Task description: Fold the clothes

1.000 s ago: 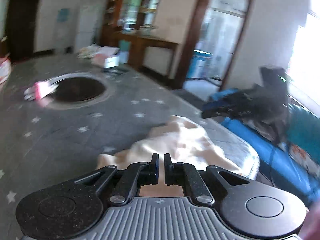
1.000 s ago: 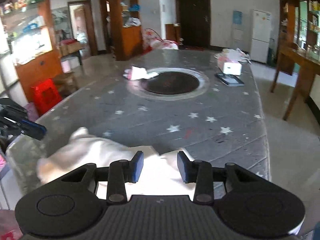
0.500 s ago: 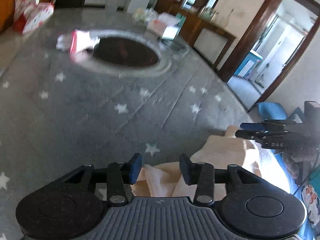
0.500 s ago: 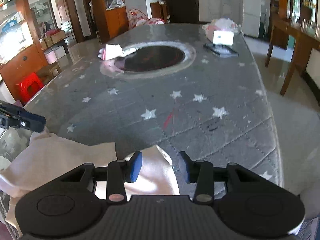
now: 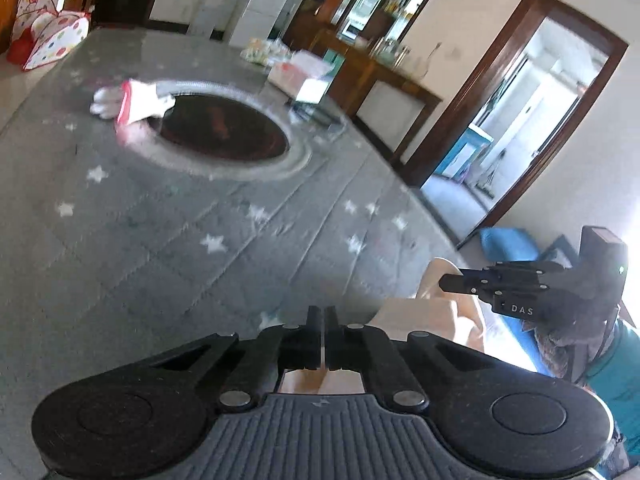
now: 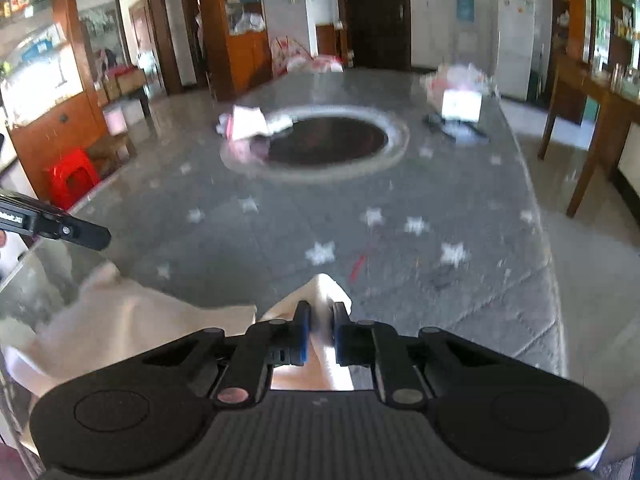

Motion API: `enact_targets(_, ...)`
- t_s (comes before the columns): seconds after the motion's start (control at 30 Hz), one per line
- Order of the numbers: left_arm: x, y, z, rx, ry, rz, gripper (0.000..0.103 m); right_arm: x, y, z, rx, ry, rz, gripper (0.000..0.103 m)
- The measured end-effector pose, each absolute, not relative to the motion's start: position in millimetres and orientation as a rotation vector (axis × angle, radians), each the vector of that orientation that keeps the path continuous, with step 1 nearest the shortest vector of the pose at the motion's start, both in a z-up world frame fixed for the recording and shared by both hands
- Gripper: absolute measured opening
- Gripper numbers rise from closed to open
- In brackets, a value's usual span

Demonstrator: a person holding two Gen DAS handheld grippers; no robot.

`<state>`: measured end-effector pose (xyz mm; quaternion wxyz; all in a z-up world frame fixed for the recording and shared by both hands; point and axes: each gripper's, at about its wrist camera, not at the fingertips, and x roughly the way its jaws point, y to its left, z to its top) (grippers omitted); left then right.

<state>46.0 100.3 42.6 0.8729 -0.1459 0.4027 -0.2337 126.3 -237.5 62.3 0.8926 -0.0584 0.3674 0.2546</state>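
Note:
A cream garment (image 6: 132, 320) lies at the near edge of the grey star-patterned table (image 6: 360, 208). It also shows in the left wrist view (image 5: 432, 312). My left gripper (image 5: 322, 316) is shut on an edge of the garment, with cloth visible beneath the jaws. My right gripper (image 6: 320, 320) is shut on a raised corner of the garment, pinched between its blue pads. The right gripper also shows in the left wrist view (image 5: 472, 284). The left gripper also shows at the left of the right wrist view (image 6: 80, 234).
A dark round inset (image 6: 328, 142) sits mid-table, with a pink and white cloth (image 6: 248, 124) at its rim. A tissue box (image 6: 460, 104) and a dark flat item (image 6: 456, 128) lie at the far right. A red stool (image 6: 72, 176) stands left, a blue seat (image 5: 508, 240) beside the table.
Both grippers were open half a second ago and have closed on the garment. The right one has lifted a corner of it. One second ago the left was shut, then it opened.

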Motion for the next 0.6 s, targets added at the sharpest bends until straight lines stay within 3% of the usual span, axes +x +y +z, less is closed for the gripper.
enact_targets(0.17,52.5,101.5,35.9,-0.312,0.894,-0.433,0.011,125.7,-233.4,63.8,-0.154,0.78,0.522,0.01)
enact_targets(0.23,55.5,101.0,29.9,-0.309,0.919,-0.405,0.037,131.1,-233.5,59.3,-0.141,0.802,0.525,0.016)
enact_targets(0.3,56.9,98.8,24.5,-0.279,0.944,-0.369,0.046,135.0,-233.7,56.7,-0.14,0.815,0.533,0.019)
enact_targets(0.5,60.2,100.0,4.5,-0.283,1.023,-0.342,0.044,150.5,-231.4,43.1,-0.131,0.844,0.531,0.027)
enact_targets(0.57,59.0,98.3,2.4,-0.275,1.015,-0.364,0.031,156.0,-230.5,37.0,-0.122,0.861,0.532,0.029)
enact_targets(0.6,59.4,97.4,1.5,-0.274,1.017,-0.377,0.019,157.6,-229.8,34.5,-0.121,0.865,0.533,0.029)
